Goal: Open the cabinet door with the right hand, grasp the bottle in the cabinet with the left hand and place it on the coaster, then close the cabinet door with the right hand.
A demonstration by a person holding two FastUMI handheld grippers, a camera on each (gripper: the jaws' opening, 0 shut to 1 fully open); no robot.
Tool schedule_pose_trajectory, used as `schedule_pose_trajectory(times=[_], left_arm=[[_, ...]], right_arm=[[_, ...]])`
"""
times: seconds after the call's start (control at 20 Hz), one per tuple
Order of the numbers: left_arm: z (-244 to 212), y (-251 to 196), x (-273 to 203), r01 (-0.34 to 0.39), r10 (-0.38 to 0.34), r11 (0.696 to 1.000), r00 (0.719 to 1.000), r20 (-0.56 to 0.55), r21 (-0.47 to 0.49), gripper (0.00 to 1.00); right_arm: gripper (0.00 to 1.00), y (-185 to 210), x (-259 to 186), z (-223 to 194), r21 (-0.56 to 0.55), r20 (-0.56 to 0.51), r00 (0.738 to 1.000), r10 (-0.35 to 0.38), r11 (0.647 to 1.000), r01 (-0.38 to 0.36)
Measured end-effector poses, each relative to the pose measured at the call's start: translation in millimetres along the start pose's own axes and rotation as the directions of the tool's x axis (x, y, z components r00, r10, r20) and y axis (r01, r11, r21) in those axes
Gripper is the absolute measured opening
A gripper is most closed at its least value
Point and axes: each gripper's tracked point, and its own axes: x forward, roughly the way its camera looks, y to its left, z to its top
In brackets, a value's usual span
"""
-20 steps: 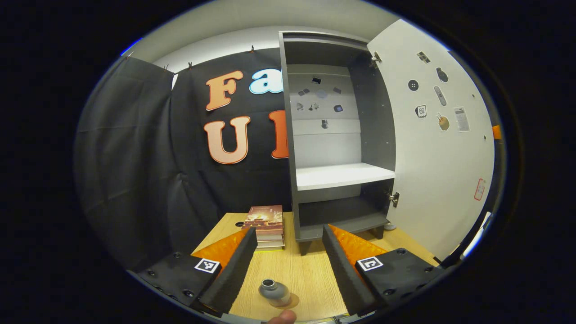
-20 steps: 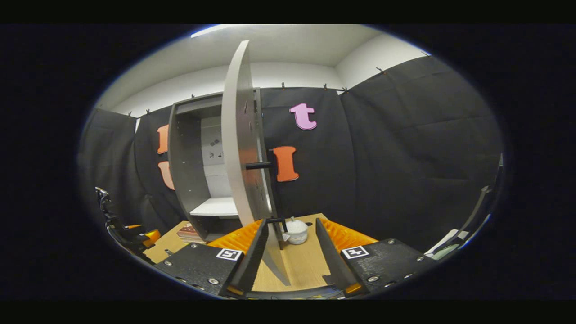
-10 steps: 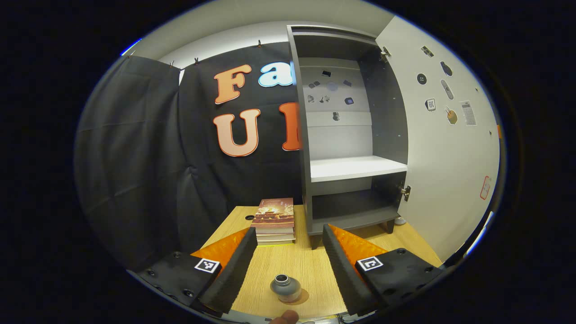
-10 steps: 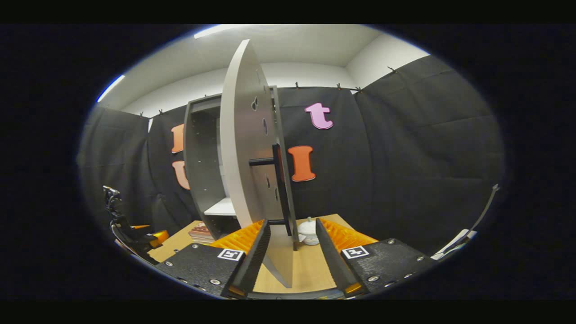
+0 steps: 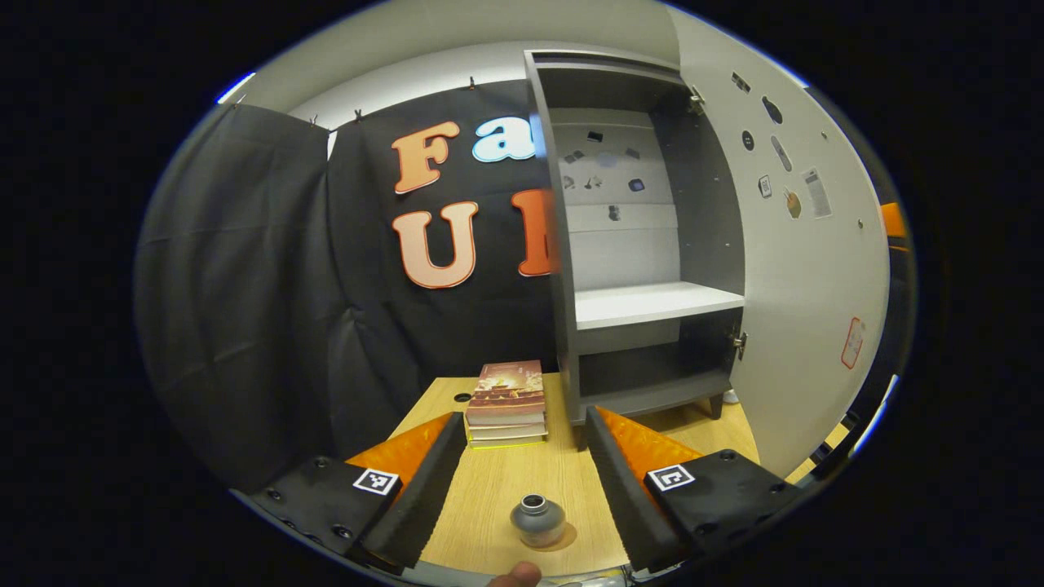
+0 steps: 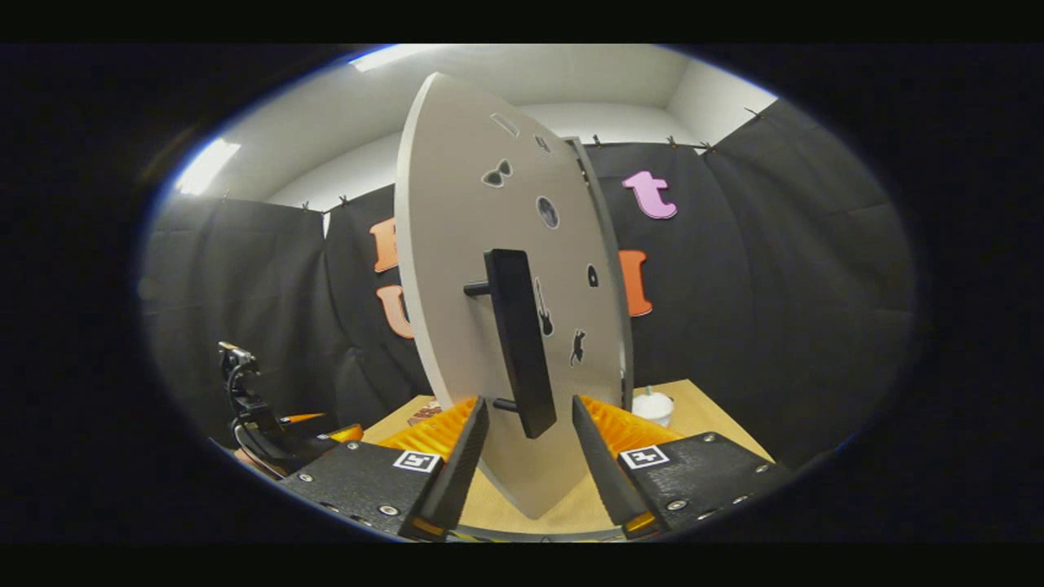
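My left gripper (image 5: 522,477) hangs with its fingers apart over the near edge of the wooden table (image 5: 497,489), where the bottle (image 5: 537,520) stands on the coaster (image 5: 563,538) between them, untouched. My right gripper (image 6: 526,456) is spread too, its fingers either side of the cabinet door (image 6: 457,269) and its black handle (image 6: 519,338), not pressing it. The cabinet (image 5: 636,244) stands open at the table's far edge beside a stack of books (image 5: 506,403).

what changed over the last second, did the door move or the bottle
The cabinet door has swung toward closing: the right gripper view went from its edge to its handle side. The right gripper stays open, straddling the door's lower edge. The bottle stays on its coaster between the left gripper fingers, which stay open while that gripper drifts a little. The books haven't moved.
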Motion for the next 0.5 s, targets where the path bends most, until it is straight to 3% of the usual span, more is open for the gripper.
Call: schedule_pose_trajectory(times=[0.45,0.5], left_arm=[[-6.5,73.6,21.0,-0.106,0.106,0.994,0.994,-0.016,-0.017,0.95],[-5.8,80.0,25.3,-0.113,0.113,0.993,0.994,-0.011,-0.015,0.95]], right_arm=[[0.66,38.7,46.8,-7.5,0.036,-0.018,0.993,0.113,0.993,-0.112],[0.73,41.1,52.6,-8.6,0.039,-0.017,0.993,0.12,0.992,-0.119]])
